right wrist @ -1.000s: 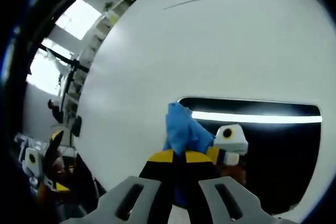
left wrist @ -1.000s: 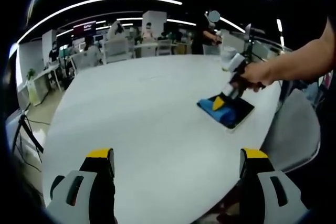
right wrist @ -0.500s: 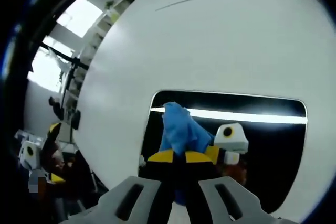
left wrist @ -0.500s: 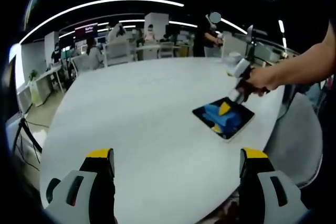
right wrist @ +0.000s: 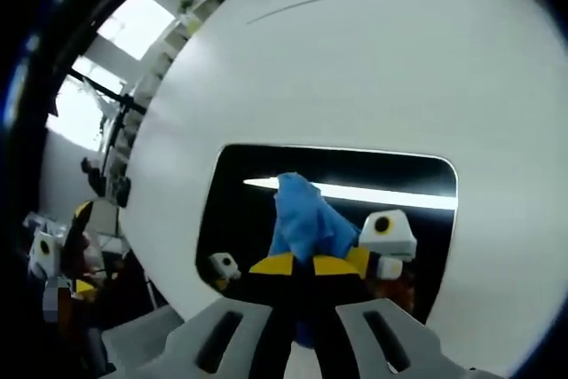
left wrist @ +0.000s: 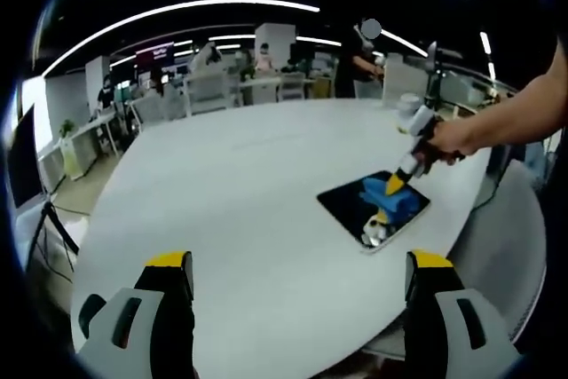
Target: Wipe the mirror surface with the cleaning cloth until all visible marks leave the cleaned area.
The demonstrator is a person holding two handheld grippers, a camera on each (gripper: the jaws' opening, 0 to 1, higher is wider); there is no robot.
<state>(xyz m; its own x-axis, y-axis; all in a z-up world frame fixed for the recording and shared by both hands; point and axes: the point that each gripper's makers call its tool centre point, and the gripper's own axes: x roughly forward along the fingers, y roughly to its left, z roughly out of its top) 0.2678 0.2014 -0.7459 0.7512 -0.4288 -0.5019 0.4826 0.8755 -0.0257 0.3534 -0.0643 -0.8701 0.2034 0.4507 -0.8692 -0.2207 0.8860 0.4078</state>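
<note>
The right gripper is clenching the blue cloth and pressing it on the mirror, which is lying near the worktop edge. Wiping is underway; next probably calls for sweeping across uncovered glass. The left gripper is hanging released.

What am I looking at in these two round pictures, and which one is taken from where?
A person holds a two-jaw tool in each hand, with a fisheye camera on each. The left gripper view looks across a white table: the left tool hangs open and empty, and beyond it the person's hand works the right tool over a dark mirror lying flat. The right gripper view looks down along that tool, shut on a blue cloth pressed to the mirror, which reflects a ceiling light.
</note>
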